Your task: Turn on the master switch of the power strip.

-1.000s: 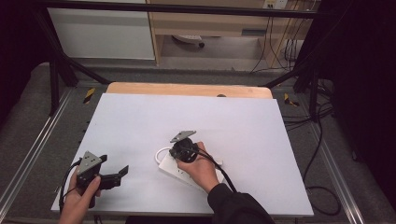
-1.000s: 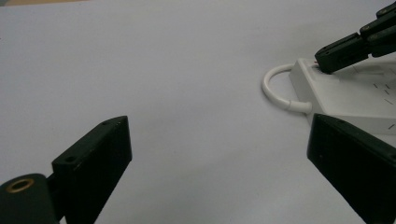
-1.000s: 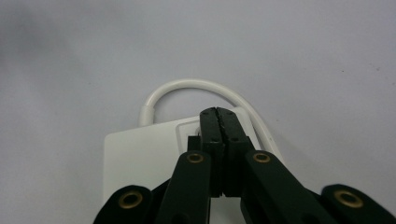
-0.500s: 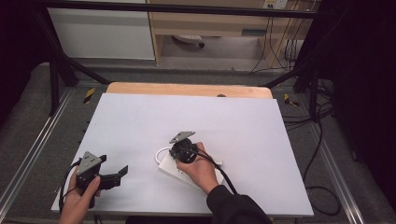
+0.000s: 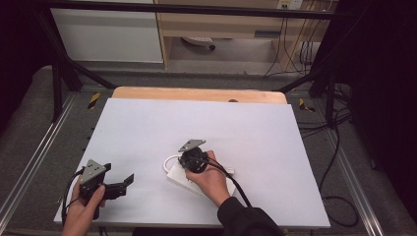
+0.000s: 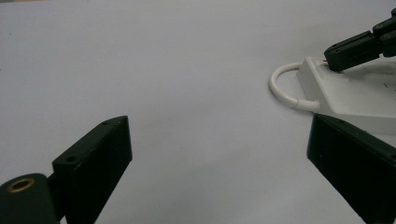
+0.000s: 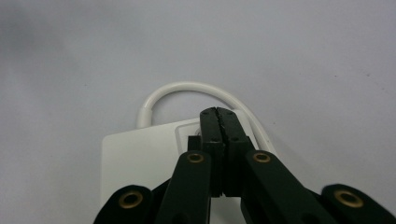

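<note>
Table sheet point(image 5: 147, 128): plain pale lilac-white, unpatterned.
Flat plastic power strip point(image 7: 140, 163): white, with looped white cord point(image 7: 187, 91).
Gripper jaws: matte black, brass-coloured rivets.
Table edge, upper centre point(image 5: 196, 94): light wood.

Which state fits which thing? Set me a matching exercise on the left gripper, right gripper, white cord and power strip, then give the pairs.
Things:
1. left gripper
2. right gripper
3. cord
4. power strip

States:
A. bent in a loop
B. jaws wide apart above bare table
C. lies flat under a hand
D. jaws shut, tips at the strip

Pairs: 1-B, 2-D, 3-A, 4-C
</note>
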A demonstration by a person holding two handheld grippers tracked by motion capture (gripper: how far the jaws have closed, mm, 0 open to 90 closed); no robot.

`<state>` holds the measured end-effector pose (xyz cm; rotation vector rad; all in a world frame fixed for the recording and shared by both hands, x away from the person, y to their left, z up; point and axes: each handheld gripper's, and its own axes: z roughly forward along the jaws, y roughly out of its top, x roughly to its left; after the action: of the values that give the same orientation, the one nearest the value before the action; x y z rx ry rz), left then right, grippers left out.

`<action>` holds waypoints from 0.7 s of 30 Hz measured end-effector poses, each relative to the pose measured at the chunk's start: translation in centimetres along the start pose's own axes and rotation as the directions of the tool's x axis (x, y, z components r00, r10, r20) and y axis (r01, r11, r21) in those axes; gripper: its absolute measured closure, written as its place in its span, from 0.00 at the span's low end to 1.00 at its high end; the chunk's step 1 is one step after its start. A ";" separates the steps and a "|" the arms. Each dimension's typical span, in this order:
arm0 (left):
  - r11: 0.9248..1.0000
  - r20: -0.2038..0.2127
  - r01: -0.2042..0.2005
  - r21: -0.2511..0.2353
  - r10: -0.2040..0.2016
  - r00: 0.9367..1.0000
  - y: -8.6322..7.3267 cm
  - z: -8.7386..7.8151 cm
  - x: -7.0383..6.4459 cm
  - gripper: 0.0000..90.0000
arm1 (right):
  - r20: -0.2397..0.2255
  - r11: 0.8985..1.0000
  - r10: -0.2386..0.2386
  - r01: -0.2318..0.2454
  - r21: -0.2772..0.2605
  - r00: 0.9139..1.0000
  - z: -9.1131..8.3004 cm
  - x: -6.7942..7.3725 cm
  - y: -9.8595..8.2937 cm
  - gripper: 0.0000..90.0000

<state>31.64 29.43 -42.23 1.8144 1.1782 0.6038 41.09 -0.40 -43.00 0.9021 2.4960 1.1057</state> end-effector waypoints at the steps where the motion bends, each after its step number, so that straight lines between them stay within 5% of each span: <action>1: 1.000 0.001 -0.001 -0.001 0.001 1.000 0.0 0.0 0.0 0.07 | -0.003 1.000 0.001 -0.001 -0.005 1.000 0.0 0.0 -0.1 1.00; 21: 1.000 0.001 0.006 -0.012 -0.006 1.000 0.0 -0.2 0.1 0.07 | -0.049 0.996 0.049 -0.053 -0.076 0.998 -1.7 -0.4 0.4 1.00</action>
<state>31.57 29.57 -42.12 1.8003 1.1760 0.6052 40.76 -1.41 -41.58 0.9331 2.4614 1.2451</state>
